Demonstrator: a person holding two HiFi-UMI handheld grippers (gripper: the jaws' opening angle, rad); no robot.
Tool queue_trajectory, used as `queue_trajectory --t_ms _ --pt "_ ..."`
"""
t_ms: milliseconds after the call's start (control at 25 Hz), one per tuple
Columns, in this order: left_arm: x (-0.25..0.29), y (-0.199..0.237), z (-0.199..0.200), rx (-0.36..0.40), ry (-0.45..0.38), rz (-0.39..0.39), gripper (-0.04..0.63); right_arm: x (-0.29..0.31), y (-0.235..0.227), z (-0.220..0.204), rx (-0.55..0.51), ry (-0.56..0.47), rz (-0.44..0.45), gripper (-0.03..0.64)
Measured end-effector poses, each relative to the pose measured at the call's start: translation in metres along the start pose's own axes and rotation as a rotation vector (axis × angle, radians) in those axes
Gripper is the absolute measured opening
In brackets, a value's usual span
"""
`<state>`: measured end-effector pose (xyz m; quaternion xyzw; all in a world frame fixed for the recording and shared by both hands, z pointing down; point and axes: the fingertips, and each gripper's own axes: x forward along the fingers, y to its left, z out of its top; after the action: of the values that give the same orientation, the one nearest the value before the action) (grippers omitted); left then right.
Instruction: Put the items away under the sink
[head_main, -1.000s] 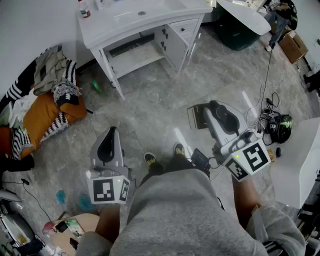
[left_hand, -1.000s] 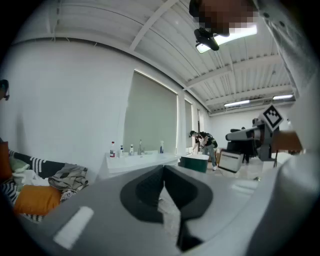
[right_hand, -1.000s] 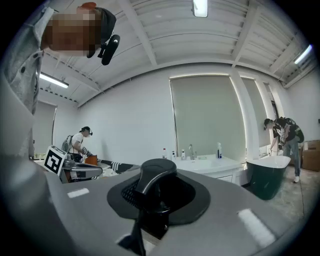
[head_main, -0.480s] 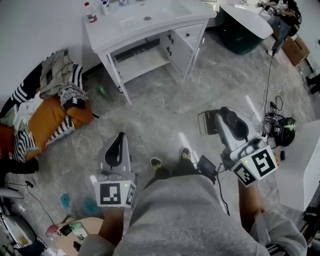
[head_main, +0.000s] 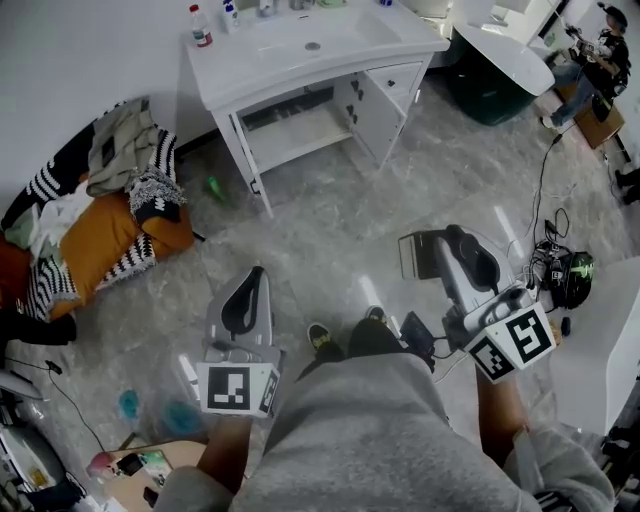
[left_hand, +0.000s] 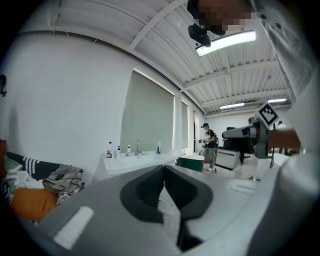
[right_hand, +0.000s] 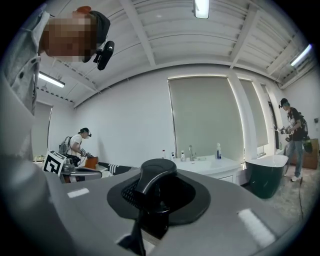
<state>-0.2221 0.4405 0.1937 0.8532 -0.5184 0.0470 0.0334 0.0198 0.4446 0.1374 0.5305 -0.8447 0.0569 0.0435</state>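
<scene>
The white sink vanity (head_main: 300, 60) stands at the far wall with its doors open and a bare shelf (head_main: 295, 130) below. A green bottle (head_main: 214, 188) lies on the floor by its left leg. My left gripper (head_main: 250, 278) is held out level over the floor, jaws together with nothing in them; in the left gripper view its jaws (left_hand: 163, 170) meet at the tips. My right gripper (head_main: 448, 242) is shut on a dark-handled item (head_main: 415, 255) with a flat grey rectangular part that sticks out to its left. Its black rounded handle (right_hand: 159, 174) rises between the jaws.
Small bottles (head_main: 200, 25) stand on the vanity top. A heap of clothes and cushions (head_main: 100, 220) lies at the left wall. A dark green tub (head_main: 490, 75), cables and a dark helmet-like thing (head_main: 570, 275) are at the right. Another person (head_main: 605, 45) stands far right.
The vanity and the floor items have slid down and nearer in the head view as I walk toward them. Both grippers keep the same pose and grip.
</scene>
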Motion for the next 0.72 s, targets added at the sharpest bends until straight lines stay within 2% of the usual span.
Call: queue_trajectory --t_ms 720 --pt "0.017 0.015 -0.009 -0.036 0.02 -0.038 0.012 0.023 0.007 0.002 0.013 0.009 -0.014 0.081"
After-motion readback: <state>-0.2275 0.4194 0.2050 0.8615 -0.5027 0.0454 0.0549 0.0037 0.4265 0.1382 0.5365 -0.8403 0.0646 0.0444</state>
